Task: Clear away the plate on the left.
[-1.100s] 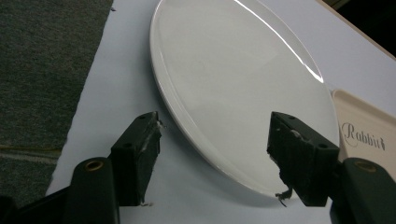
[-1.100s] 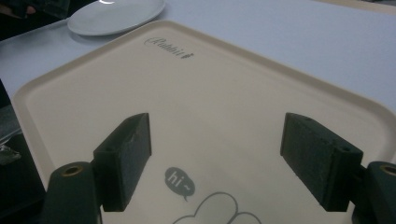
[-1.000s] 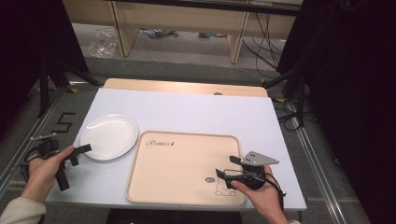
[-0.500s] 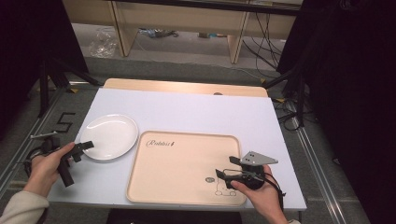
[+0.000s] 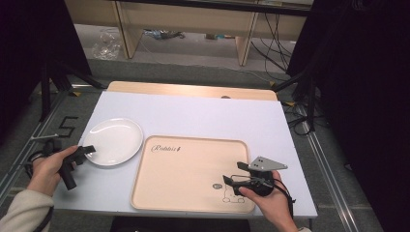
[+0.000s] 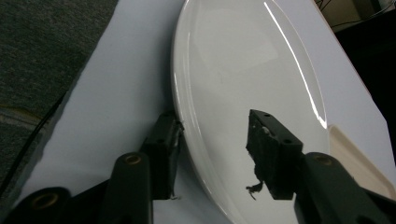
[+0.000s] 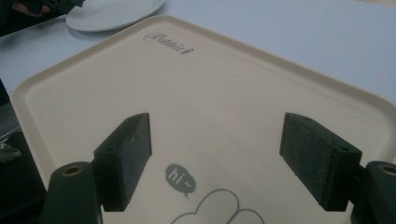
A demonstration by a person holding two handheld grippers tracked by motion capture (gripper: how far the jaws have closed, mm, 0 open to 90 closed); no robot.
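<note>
Left gripper (image 6: 217,158) has slid in over the last second and now sits straddling the near rim of the white plate (image 5: 115,140). A second ago it was hanging off to the side, short of the plate; now one jaw is over the plate's inner surface and the other down outside the rim on the table (image 5: 203,116). Jaws are open with the rim between them, nothing clamped yet, so I'd say this is the lineup for a grab and the squeeze hasn't happened.

Right gripper (image 7: 224,158) hasn't budged in that time. It hovers wide open and empty over the near right corner of the beige tray (image 5: 145,193), right above the little "hi" cartoon (image 7: 180,179).

Room-wise: the plate sits at the left of the table, just beside the tray's left edge, maybe barely apart. Table's left edge is close behind the left hand (image 5: 48,166), so not much backing-out space there. The tray's whole middle is bare, and the far half of the table is wide open, so lifting the plate up and rightwards looks like the easy path.
</note>
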